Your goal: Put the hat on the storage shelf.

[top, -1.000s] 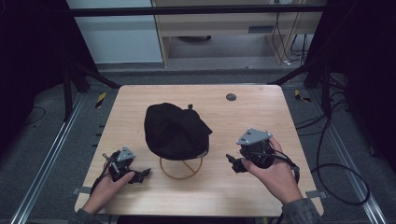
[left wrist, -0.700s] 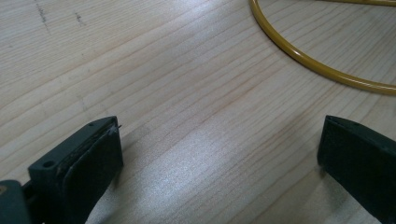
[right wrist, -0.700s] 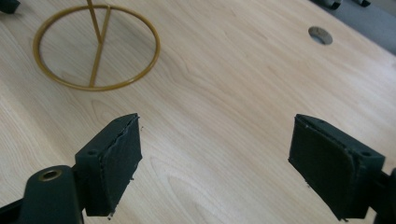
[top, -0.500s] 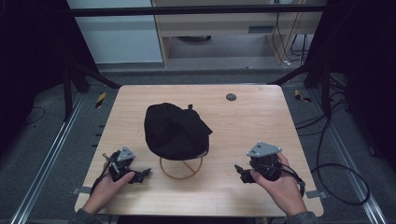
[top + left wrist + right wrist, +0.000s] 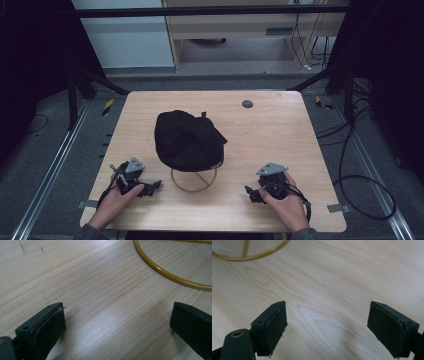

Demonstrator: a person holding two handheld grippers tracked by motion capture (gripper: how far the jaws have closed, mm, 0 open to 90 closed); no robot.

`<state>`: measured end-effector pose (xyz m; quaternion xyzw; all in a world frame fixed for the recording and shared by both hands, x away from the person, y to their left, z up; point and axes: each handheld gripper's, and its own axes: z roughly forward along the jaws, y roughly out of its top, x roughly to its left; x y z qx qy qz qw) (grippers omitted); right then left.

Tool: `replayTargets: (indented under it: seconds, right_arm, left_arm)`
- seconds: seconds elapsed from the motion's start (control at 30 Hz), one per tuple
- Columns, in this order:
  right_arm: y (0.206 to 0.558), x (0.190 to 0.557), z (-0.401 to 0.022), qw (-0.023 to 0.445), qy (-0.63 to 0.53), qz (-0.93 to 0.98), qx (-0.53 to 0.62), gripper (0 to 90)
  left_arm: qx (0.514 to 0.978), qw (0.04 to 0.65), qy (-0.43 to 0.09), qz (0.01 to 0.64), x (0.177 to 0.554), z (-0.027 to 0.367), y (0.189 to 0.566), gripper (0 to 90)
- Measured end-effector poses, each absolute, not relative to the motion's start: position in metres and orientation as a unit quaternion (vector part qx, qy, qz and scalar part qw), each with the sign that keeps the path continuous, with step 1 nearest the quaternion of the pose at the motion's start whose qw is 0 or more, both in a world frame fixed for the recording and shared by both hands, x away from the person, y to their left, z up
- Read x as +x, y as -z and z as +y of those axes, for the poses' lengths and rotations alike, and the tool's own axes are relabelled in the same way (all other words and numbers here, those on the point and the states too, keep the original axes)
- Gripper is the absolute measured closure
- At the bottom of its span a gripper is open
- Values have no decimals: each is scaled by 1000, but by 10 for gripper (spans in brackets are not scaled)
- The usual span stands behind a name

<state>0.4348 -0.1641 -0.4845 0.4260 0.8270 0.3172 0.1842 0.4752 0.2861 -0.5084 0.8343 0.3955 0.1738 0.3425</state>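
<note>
A black fabric cap (image 5: 187,141) sits perched on a thin yellow-gold wire ring stand (image 5: 194,181) near the middle of a light wooden table (image 5: 280,135), seen from the high view. The cap covers the top of the stand, whose round base ring and crossed spokes show on the tabletop just below the cap's front edge. At the near left corner of the table a person's left hand (image 5: 114,200) holds the left gripper (image 5: 149,188) low against the wood, its jaws pointing toward the stand; the left gripper view shows its two black jaws spread wide with bare wood between them and an arc of the yellow ring (image 5: 170,276) lying beyond, apart from both jaws. At the near right the right hand (image 5: 285,205) holds the right gripper (image 5: 252,194), topped by a grey three-cornered plate (image 5: 272,168), also low over the table and aimed inward; the right gripper view shows its jaws likewise released, nothing between them, with the ring's edge and one spoke (image 5: 247,252) at the upper left. A small dark round disc (image 5: 247,104) lies on the far part of the table, well apart from the cap.
</note>
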Motion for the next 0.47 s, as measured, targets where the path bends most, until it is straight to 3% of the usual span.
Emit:
replayTargets:
  seconds: [0.47]
  right_arm:
    - [512,454,-157,203,-342,791,466,44]
  left_arm:
    - [835,343,-173,395,475,286,508,0]
